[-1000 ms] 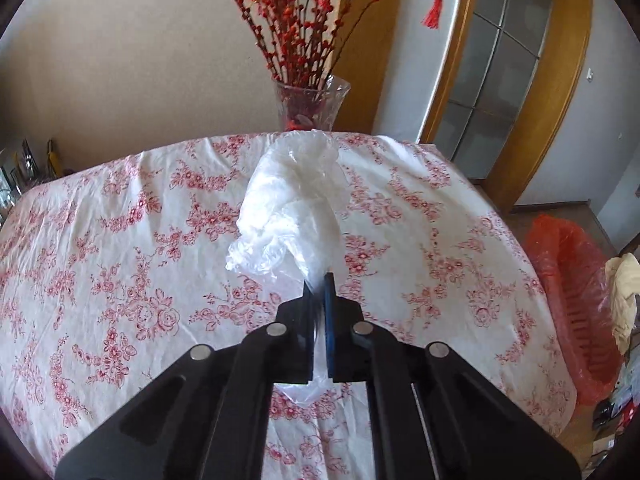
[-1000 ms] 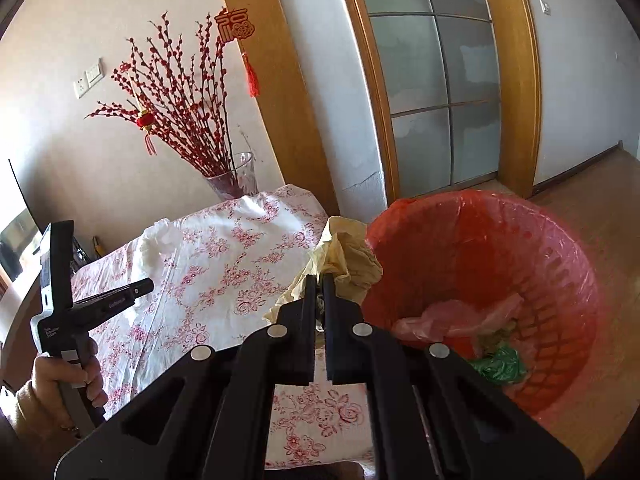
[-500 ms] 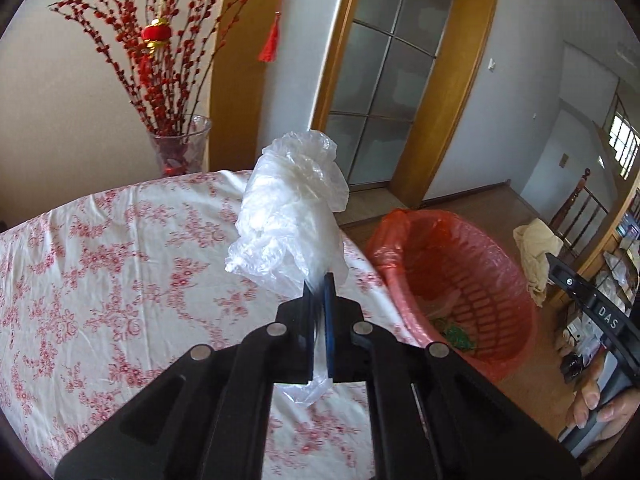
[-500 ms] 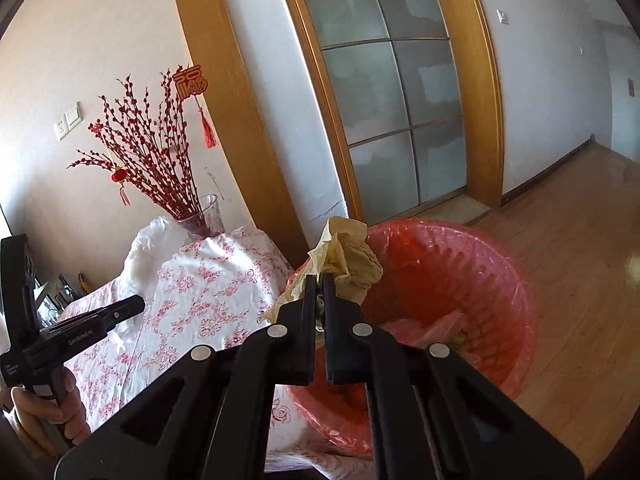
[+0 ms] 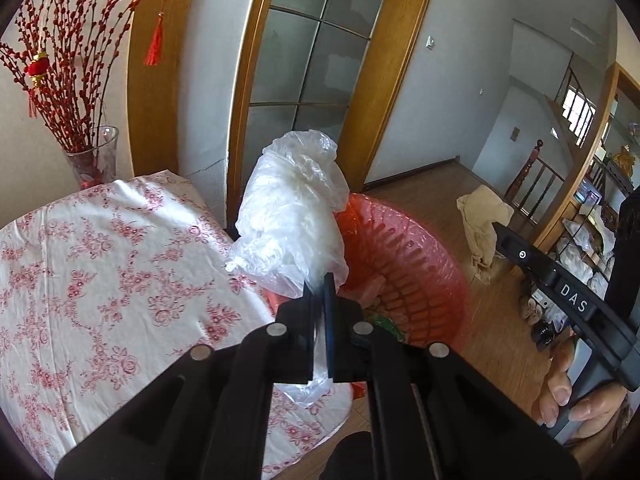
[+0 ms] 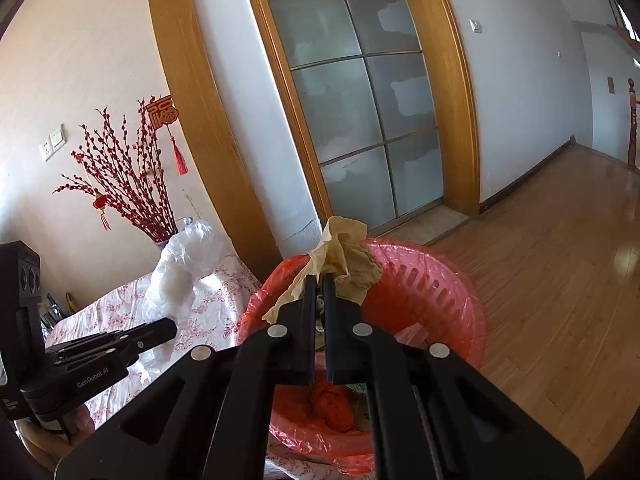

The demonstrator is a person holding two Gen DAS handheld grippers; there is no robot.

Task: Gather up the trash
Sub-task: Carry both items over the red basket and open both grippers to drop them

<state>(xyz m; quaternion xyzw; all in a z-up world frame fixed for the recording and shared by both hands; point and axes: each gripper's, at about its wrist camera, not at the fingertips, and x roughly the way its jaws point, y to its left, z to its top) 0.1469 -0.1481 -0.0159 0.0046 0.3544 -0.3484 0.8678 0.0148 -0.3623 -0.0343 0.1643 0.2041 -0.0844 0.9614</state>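
Note:
My left gripper is shut on a crumpled clear plastic bag, held up over the table's edge just left of the red trash basket. My right gripper is shut on a crumpled beige paper wad, which hangs over the near rim of the same red-lined basket. Trash lies in the basket's bottom. In the right wrist view the left gripper shows at lower left with its plastic bag. The right gripper's paper wad shows at right in the left wrist view.
A table with a pink floral cloth lies left of the basket. A glass vase of red branches stands at its far edge by the wall. Behind the basket is a frosted glass door. Wooden floor spreads to the right.
Both grippers have swung right from over the table toward the red basket, carrying their trash. The basket now sits right in front of each, and both stayed shut.

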